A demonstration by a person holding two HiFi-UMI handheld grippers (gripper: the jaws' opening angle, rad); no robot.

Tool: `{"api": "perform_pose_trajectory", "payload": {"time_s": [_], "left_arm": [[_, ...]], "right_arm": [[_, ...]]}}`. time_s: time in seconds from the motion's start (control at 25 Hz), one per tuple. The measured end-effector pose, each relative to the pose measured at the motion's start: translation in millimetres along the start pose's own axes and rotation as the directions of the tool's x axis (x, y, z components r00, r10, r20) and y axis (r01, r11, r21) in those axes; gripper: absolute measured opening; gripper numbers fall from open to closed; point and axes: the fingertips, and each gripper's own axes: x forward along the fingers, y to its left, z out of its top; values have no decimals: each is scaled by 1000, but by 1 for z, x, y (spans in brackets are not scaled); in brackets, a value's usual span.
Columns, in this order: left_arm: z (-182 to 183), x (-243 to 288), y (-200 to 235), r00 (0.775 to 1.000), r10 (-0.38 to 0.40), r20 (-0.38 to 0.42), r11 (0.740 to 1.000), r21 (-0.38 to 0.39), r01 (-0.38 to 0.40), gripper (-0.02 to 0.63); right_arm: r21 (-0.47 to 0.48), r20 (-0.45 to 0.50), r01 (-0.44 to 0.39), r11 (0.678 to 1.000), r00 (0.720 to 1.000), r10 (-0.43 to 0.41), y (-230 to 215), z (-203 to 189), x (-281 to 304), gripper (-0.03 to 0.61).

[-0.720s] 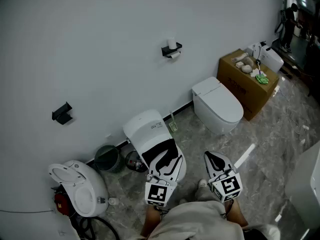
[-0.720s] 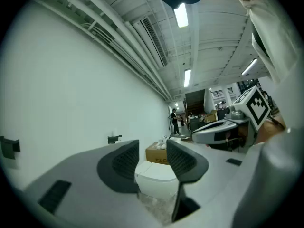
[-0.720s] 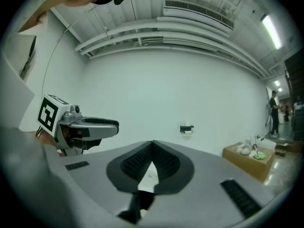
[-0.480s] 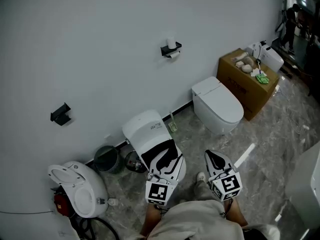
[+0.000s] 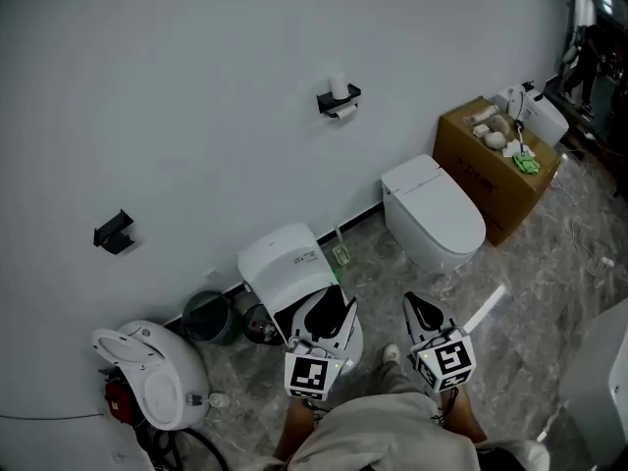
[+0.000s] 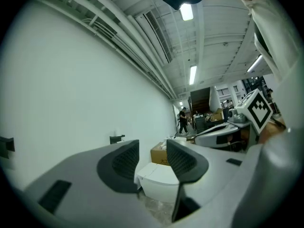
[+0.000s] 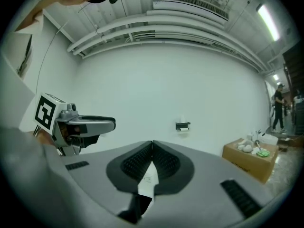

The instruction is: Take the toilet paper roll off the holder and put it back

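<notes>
White wall (image 5: 196, 86) across the back, grey marbled floor (image 5: 535, 292) below, and we're well short of the action. Far left on the wall there's a bare black bracket (image 5: 113, 232).

Moving right, the left gripper (image 6: 152, 156) is held low over a white toilet (image 5: 285, 263), jaws slightly parted with nothing between them. Up on the wall, the toilet paper roll (image 5: 339, 87) sits on its black holder (image 5: 338, 100), well apart from both grippers. Right gripper (image 7: 152, 145) next: clenched, tips meeting, empty.

By my read this is the approach, with removal not yet begun. The next move calls for closing in on the holder, opening one gripper wide and taking the roll squarely.

Hard to make out from here: how the roll seats on the holder, and whether the white below it is a loose tail or a second roll. The hands are mostly hidden behind the marker cubes (image 5: 308, 379).
</notes>
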Motion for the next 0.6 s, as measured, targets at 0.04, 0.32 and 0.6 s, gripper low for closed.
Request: {"api": "perform_pose_trajectory", "payload": {"time_s": [0.04, 0.32, 0.6], "left_arm": [[0, 9, 3, 1000, 8, 4, 1000, 3, -8, 187], [-3, 71, 16, 999, 49, -9, 999, -5, -49, 187], [-4, 128, 19, 996, 73, -41, 997, -6, -73, 187]], "right_arm": [[0, -3, -7, 1000, 1000, 7, -7, 0, 7, -3], [-9, -2, -47, 999, 999, 47, -59, 8, 51, -3], [14, 0, -78, 997, 997, 78, -104, 13, 78, -3]]}}
